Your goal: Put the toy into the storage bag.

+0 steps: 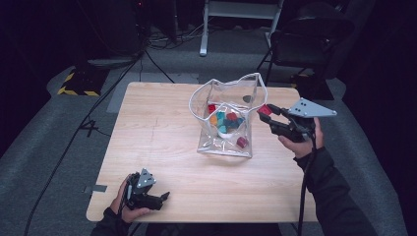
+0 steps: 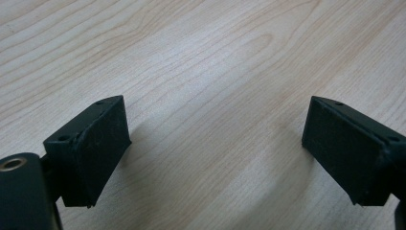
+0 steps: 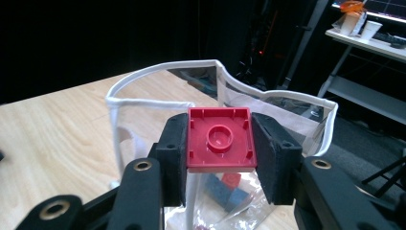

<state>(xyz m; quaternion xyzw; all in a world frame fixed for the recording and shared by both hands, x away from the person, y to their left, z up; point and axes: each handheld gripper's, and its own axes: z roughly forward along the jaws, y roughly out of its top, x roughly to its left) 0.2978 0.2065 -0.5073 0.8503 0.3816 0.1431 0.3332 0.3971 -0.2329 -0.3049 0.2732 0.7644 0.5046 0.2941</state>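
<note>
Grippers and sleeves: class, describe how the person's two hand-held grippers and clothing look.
Both the left gripper and right gripper are black, each topped by a grey three-cornered plate. The pads are flat black blocks, with brass-coloured rivets behind. A black cable trails from the right one. Sleeves are dark.

The pale wooden table is lit from overhead while the room beyond twelve o'clock stays dark. Close views look soft, and the black gripper pads cast faint shadows.

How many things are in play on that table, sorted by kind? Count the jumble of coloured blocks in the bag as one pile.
Clear bag: 1
Pile of blocks in the bag: 1
Red block clamped in the right gripper: 1
Hand-held grippers, including the left gripper: 2
Total: 5
</note>
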